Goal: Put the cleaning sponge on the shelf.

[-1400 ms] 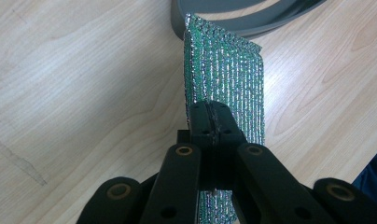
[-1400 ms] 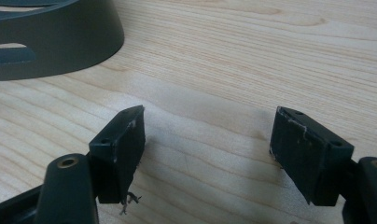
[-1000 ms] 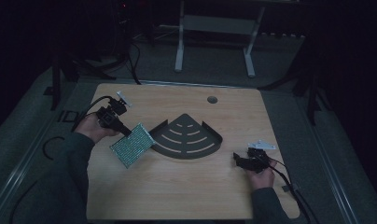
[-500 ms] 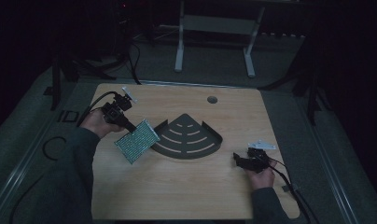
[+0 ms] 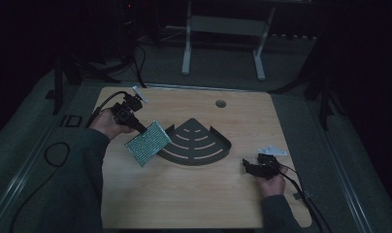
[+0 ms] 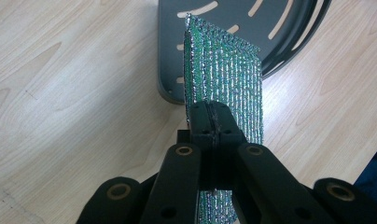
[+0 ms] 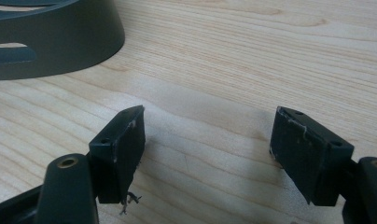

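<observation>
The left gripper (image 5: 136,124), jaws clamped on one edge of the glittery green scouring pad (image 5: 147,142), has carried it up and toward the dark fan-shaped rack (image 5: 199,143) over the last second; the pad now hangs off the bench (image 5: 184,204), its far corner at the rack's near edge, perhaps overlapping it in the dim high view. A placement into the rack looks likely. The right gripper (image 5: 252,167) rests on the bench, jaws apart and empty.

Glittery green mesh pad (image 5: 147,142) apparently overlapping dark fan-shaped tray (image 5: 199,145)
</observation>
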